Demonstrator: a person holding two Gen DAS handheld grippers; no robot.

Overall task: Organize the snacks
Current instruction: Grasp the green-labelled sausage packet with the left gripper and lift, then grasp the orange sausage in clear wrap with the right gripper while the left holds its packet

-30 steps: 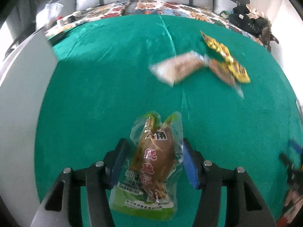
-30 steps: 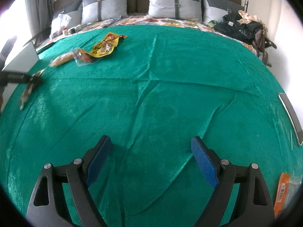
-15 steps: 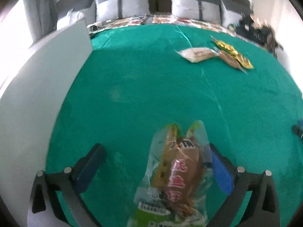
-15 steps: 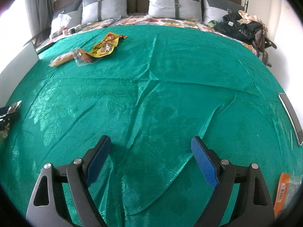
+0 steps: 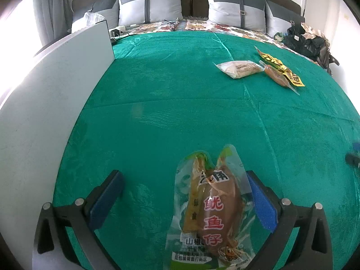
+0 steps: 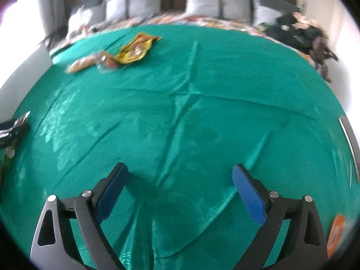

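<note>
My left gripper [image 5: 184, 198] is open. A green-edged squid snack packet [image 5: 211, 213] lies between its fingers on the green cloth, close to the right finger [image 5: 261, 204]. Farther off lie a pale bread packet [image 5: 239, 68], a clear sausage packet [image 5: 277, 76] and a yellow packet [image 5: 281, 68]. My right gripper [image 6: 180, 193] is open and empty over the cloth. In the blurred right wrist view the same snacks show at the far left: the yellow packet [image 6: 135, 49], the sausage packet [image 6: 108, 61] and the bread packet [image 6: 81, 64].
A white panel [image 5: 45, 94] stands along the left edge of the green cloth [image 5: 180, 103]. Grey pillows [image 5: 150, 4] and a dark bag [image 5: 306, 40] sit at the back. An orange packet [image 6: 335, 234] lies at the right wrist view's lower right. The left gripper [image 6: 11, 130] shows at its left edge.
My left gripper opened from shut on the squid packet and let it go onto the cloth beside the white panel. My right gripper has started moving; its view is now blurred.
</note>
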